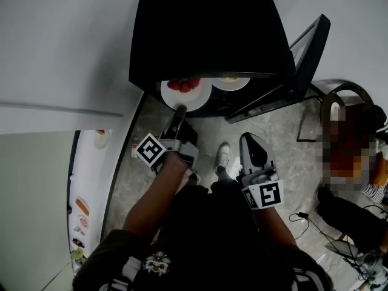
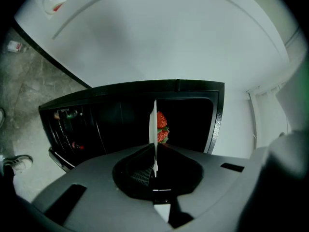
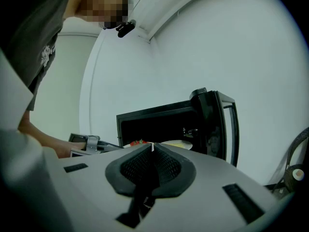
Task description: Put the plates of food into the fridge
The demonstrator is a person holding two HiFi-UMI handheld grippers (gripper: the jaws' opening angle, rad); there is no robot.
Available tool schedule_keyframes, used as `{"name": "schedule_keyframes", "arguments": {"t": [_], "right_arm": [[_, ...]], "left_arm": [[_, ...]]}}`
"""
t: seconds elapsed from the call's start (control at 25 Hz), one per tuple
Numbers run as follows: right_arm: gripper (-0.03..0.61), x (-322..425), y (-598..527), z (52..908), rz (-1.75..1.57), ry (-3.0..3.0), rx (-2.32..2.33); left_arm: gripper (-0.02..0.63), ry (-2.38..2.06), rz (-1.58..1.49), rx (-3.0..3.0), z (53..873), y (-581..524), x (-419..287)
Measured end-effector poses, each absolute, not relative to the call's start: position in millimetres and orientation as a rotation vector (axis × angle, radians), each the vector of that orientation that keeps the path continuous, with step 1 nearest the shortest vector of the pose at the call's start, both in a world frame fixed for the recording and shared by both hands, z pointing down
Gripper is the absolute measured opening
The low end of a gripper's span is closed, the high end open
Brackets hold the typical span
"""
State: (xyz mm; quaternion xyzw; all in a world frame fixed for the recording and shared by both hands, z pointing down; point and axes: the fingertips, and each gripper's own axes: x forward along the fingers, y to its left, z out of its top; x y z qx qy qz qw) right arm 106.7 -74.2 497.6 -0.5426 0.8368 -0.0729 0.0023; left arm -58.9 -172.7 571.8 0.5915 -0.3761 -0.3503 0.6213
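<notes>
Floor [image 1: 285, 144]: grey stone, black fridge [image 1: 206, 29] open.
Plate [image 1: 188, 96]: round, white, red strawberries [image 1: 183, 85].
Left gripper [image 1: 180, 109]: clamped on plate rim.
Right gripper [image 3: 152, 148]: jaws together.

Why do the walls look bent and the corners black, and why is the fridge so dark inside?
Head view: a wide lens bows straight edges, and the black fridge shows little detail. Left gripper view: black corners frame a round image; the dark interior is nearly black behind the strawberries on the plate. Right gripper view: same curving, even light on the wall, no glare.
</notes>
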Motion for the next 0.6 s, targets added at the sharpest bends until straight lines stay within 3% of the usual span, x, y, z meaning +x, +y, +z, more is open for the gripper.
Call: {"name": "schedule_keyframes", "arguments": {"t": [0.6], "right_arm": [[0.034, 106.3, -78.9, 499.7, -0.247, 2.673, -1.660]], "left_arm": [[0.032, -0.905, -0.838, 1.362, 575.2, -212.5, -55.1]]}}
